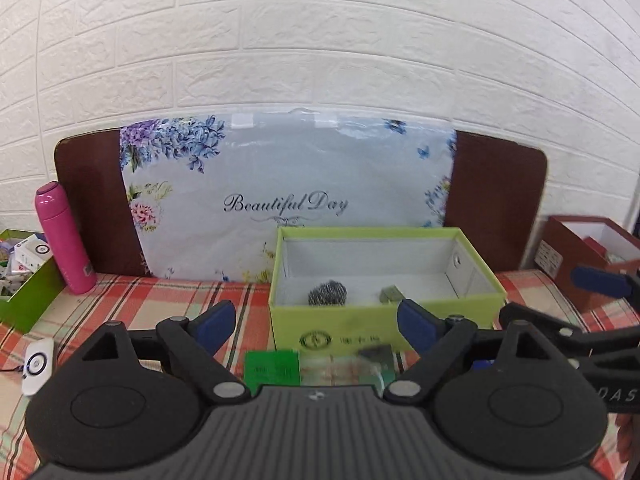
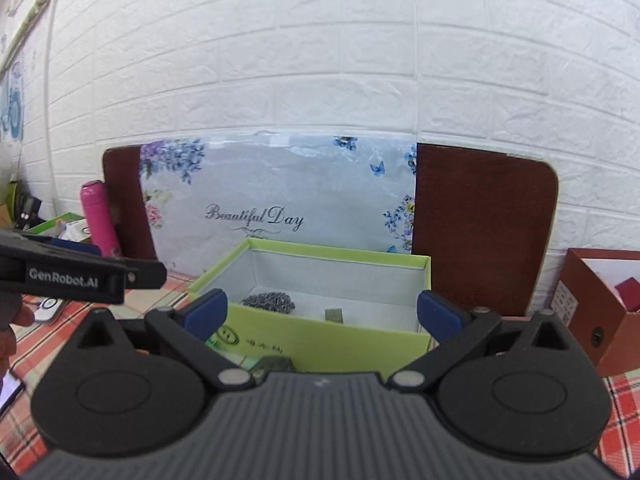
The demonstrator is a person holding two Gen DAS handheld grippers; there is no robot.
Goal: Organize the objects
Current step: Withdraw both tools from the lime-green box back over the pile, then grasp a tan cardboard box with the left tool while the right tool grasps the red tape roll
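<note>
A lime-green open box (image 1: 384, 318) (image 2: 320, 336) stands on the plaid cloth in front of both grippers. Inside it lie a steel-wool scrubber (image 1: 327, 293) (image 2: 269, 301) and a small olive block (image 1: 390, 294) (image 2: 334, 314). A flat packet with a green label (image 1: 274, 368) lies on the cloth just before the box, under my left gripper (image 1: 316, 324), which is open and empty. My right gripper (image 2: 322, 312) is open and empty, close to the box's near wall; a small dark-green item (image 2: 274, 364) lies below it.
A pink bottle (image 1: 64, 236) (image 2: 100, 220) stands at the left beside a green box of small items (image 1: 24, 280). A red-brown box (image 1: 588, 256) (image 2: 600, 304) stands at the right. A floral "Beautiful Day" bag (image 1: 280, 200) leans on the brick wall. A white device (image 1: 38, 364) lies front left.
</note>
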